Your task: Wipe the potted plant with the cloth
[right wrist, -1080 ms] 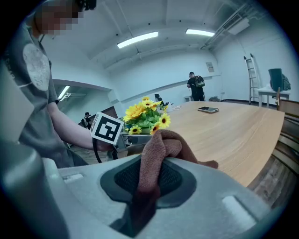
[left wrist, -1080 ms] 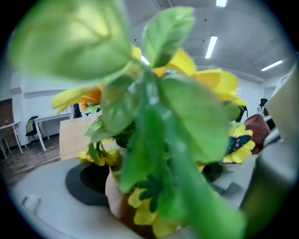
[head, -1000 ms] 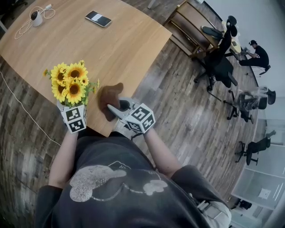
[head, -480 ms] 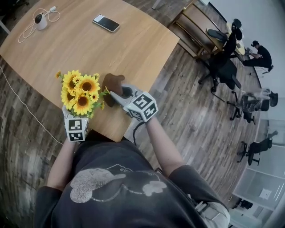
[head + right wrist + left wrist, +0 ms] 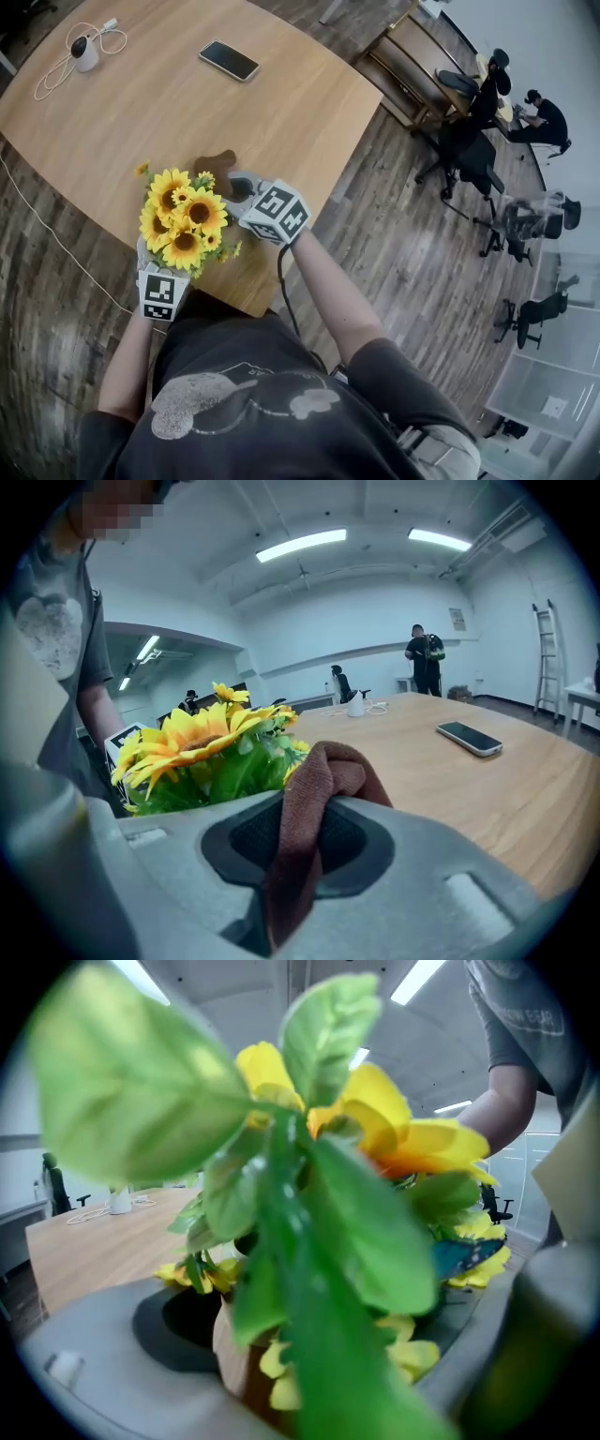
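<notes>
Between the jaws of the left gripper: the potted plant, gripped by its tan pot over the counter near edge. The right gripper has its jaws clenched on the brown cloth, just beside the plant at its 1 o'clock. Phone lies further out, around 12.

The brown cloth looks nubbly and matt, the table smooth pale wood, the phone glossy.

Your left gripper clasps the tan pot of yellow artificial sunflowers between wide grey jaws. Blurred green leaves crowd close.
</notes>
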{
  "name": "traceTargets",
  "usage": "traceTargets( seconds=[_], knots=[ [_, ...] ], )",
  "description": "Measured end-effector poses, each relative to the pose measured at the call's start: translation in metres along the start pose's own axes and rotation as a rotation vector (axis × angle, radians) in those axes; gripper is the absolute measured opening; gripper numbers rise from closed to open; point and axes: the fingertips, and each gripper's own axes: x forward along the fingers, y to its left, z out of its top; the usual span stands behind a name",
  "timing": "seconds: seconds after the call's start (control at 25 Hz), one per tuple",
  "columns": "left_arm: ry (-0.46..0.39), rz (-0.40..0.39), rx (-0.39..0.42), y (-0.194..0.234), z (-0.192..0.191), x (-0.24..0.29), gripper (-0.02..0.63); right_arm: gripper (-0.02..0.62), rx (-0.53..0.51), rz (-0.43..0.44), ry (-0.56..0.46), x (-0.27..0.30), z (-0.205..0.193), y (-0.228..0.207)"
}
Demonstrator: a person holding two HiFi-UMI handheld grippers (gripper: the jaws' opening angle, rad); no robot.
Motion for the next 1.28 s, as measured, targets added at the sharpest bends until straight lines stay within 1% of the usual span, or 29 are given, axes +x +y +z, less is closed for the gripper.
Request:
traceTargets(
  seconds=[0.2, 0.36, 0.64, 0.92, 1.28],
  knots=[
    [-0.018, -0.053, 0.017, -0.008, 0.003, 0.001, 0.547, 0.063, 0.033, 0.064, 0.012, 0.012, 0.005, -0.002],
    [-0.027, -0.065, 0.029, -0.007, 0.002, 0.002, 0.548, 0.063, 0.051, 0.092, 0.032, 0.018, -0.001, 0.001],
    [-0.033, -0.085, 0.039, -0.007, 0.001, 0.002, 0.548, 0.063, 0.108, 0.086, 0.024, 0.006, -0.011, 0.004],
    [-0.039, -0.103, 0.047, -0.005, -0.001, 0.002, 0.548, 0.063, 0.177, 0.074, 0.005, -0.018, -0.032, 0.021],
    [-0.05, -0.105, 0.031, -0.004, -0.001, 0.004, 0.552, 0.063, 0.309, 0.016, -0.074, -0.043, -0.056, 0.052]
  ],
)
